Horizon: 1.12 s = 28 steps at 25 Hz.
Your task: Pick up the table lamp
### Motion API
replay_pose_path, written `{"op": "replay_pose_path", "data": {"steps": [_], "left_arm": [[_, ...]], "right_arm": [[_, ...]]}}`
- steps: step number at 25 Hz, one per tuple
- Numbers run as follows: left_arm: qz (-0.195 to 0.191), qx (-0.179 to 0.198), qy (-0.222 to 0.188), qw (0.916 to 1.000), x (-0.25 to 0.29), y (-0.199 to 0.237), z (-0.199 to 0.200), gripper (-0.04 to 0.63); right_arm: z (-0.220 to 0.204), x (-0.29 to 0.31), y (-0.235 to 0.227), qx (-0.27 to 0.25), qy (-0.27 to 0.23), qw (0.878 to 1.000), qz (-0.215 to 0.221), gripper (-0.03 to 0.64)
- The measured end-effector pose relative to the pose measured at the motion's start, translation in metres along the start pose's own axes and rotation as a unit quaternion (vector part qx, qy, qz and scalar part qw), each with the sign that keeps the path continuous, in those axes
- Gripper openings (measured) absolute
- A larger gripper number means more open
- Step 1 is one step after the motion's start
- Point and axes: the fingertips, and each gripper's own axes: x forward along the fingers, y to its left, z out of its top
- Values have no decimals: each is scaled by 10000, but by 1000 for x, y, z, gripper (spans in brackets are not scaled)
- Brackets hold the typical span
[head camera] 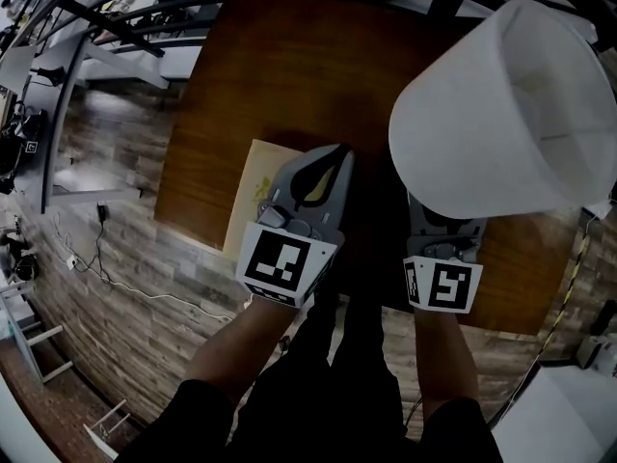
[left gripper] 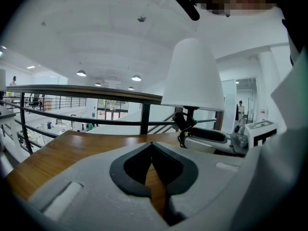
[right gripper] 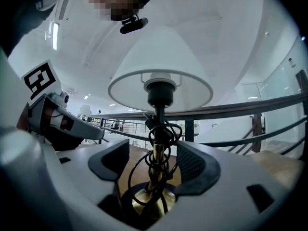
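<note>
The table lamp has a white shade, a brass stem with black cord wound round it, and a round brass base. It stands upright on the wooden table. My right gripper is open, with the stem between its dark pads and a gap on each side. In the head view the shade hides its jaws and only its marker cube shows. My left gripper is shut on nothing, left of the lamp, low over the table.
A pale yellow sheet lies on the table under my left gripper. A dark railing runs along the table's far edge. The wood-plank floor left of the table carries a thin cable.
</note>
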Motion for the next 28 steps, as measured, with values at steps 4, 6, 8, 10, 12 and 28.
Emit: {"op": "replay_pose_path", "data": {"steps": [4,6,8,10,12,28], "left_arm": [[-36,-13,5,10000,1,5,1,8],[-35,1,-3,10000,3,6,1,8],[-36,19,-11,10000,5,7,-1,8],[-43,36,-40,10000,8,9,0,8],[-48,47,-87,9999,10,9,2,8],[-127,20,-27,9999,10,6,-8,8]], "right_arm": [[-4,18,2,-3,28,9999,108,302],[-2,28,4,18,-10,9999,152,302],[-1,34,5,67,-56,9998,158,301],[-1,38,5,70,-84,9999,103,301],[-1,42,3,23,-105,9999,9,297],[-9,57,-14,-585,-21,9954,-755,147]]}}
